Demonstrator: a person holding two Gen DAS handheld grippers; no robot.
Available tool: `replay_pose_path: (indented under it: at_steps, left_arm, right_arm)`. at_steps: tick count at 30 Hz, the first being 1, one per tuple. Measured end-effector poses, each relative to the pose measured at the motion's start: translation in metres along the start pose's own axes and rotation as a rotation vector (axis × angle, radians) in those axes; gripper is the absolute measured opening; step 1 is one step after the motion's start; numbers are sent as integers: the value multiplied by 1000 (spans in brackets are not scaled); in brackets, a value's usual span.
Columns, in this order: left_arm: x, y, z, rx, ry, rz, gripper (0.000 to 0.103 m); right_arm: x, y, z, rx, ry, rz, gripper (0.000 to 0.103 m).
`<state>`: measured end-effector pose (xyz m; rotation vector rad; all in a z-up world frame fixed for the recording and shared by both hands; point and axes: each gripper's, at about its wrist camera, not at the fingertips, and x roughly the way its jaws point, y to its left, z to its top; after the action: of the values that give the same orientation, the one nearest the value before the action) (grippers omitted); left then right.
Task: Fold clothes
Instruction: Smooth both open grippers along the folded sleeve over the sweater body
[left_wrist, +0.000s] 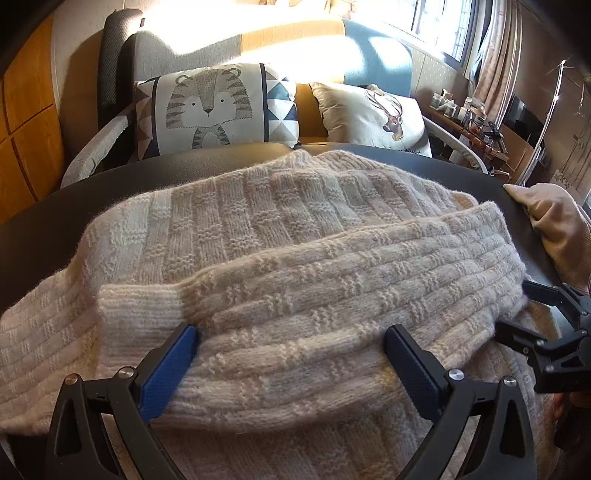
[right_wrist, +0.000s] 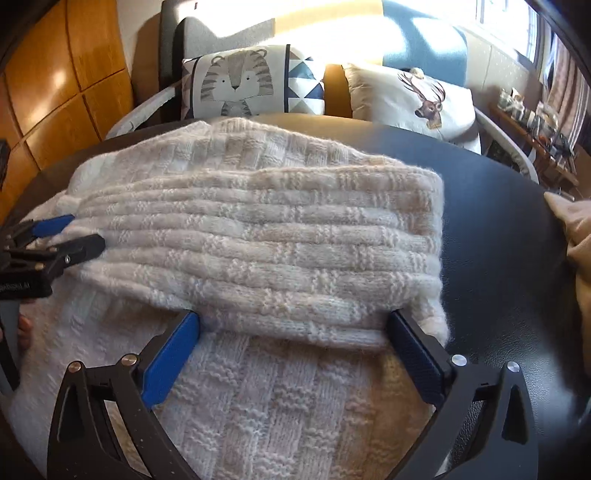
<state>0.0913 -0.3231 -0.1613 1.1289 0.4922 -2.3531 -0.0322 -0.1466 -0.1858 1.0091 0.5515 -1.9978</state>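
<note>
A cream knitted sweater lies on the dark round table, and it also fills the right wrist view. One sleeve is folded across the body. My left gripper is open, with its blue pads on either side of that sleeve near the cuff. My right gripper is open, straddling the sleeve's near edge by the shoulder fold. The right gripper shows at the right in the left wrist view, and the left gripper shows at the left in the right wrist view.
A tan garment lies at the table's right edge. Behind the table is a sofa with a tiger cushion and a deer cushion. A wooden cabinet stands at the left and a cluttered shelf at the right.
</note>
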Motion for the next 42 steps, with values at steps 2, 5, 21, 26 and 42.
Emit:
replay_pose_path:
  at_steps: [2,5,21,26,42]
  left_arm:
    - [-2,1,4,-18,14,-7,103]
    - [-9,6,13,-79,20,-40,103]
    - [27,-19,26,12,41,70,103]
    - [28,-21,24,20,26,74,103]
    - [7,-19,45,-4,-41,66,102]
  right_arm:
    - [-1,1,3,-2,11,-7,103]
    - [-13,0,14,18,-12,-1,103]
    - [15,-44,59,123,-12,-8,103]
    - [30,-49,52,172,25,1,103]
    - [3,-72,88,268,-109,-14,103]
